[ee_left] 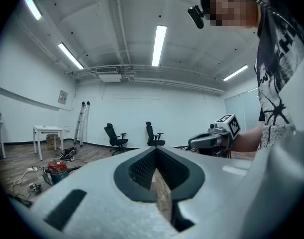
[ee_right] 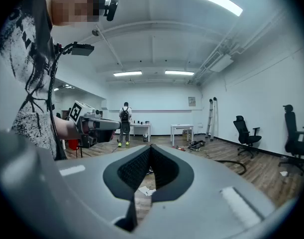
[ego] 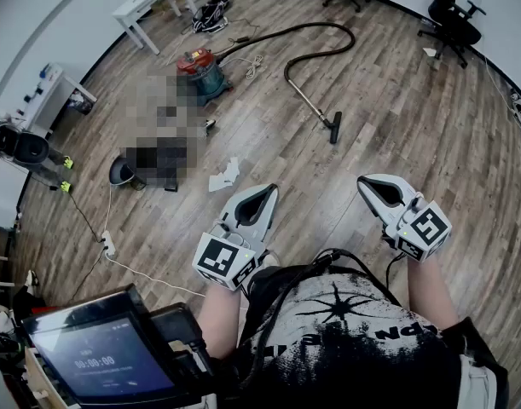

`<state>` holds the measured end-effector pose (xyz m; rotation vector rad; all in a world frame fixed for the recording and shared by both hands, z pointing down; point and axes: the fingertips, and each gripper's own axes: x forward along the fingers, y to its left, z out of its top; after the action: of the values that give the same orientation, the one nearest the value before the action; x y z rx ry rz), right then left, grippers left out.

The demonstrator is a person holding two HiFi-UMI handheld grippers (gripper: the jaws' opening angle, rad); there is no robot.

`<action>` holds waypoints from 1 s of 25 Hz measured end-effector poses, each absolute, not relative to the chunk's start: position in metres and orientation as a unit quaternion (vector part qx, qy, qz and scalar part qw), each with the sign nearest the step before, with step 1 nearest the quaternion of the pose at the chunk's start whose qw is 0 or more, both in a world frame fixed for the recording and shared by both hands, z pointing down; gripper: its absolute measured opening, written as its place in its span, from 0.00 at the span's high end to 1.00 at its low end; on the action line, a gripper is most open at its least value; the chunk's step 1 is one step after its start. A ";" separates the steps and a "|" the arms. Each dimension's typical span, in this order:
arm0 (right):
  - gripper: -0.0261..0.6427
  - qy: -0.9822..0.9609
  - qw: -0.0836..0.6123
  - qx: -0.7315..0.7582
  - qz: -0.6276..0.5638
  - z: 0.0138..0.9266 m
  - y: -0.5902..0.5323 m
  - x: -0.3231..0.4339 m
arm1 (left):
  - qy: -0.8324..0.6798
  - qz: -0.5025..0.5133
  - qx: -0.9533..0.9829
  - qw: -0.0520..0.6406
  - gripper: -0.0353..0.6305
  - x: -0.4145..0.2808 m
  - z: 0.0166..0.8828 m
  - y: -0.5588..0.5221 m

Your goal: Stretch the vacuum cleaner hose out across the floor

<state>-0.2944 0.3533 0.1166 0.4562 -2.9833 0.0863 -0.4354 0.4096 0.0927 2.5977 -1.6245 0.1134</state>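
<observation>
A red and teal vacuum cleaner stands on the wooden floor at the far left. Its black hose loops away to the right and curves back into a thin wand that ends in a floor head. Both grippers are held in the air near my body, well short of the hose. My left gripper is shut with nothing in it, and so is my right gripper. In the left gripper view the vacuum cleaner shows low at the left. In the right gripper view a piece of the hose lies on the floor.
A white table and a heap of cables lie beyond the vacuum. Office chairs stand at the far right. Crumpled paper, a black bin and a power strip sit to my left. A person stands far off.
</observation>
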 end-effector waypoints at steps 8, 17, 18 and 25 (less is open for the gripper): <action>0.95 -0.985 0.069 0.153 0.031 0.122 0.351 -0.294 | -0.521 0.050 0.851 0.034 0.94 -0.432 0.094 0.410; 0.95 -0.987 0.053 0.144 0.049 0.126 0.355 -0.291 | -0.517 0.058 0.854 0.034 0.94 -0.423 0.098 0.410; 0.95 -0.987 0.052 0.142 0.052 0.127 0.356 -0.291 | -0.516 0.059 0.854 0.034 0.94 -0.421 0.098 0.410; 0.95 -0.987 0.065 0.144 0.043 0.135 0.353 -0.293 | -0.512 0.068 0.855 0.042 0.94 -0.420 0.104 0.405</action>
<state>-0.2929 0.3528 0.1350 0.4340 -2.9779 0.1290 -0.4202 0.4050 0.1035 2.6172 -1.5688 0.2087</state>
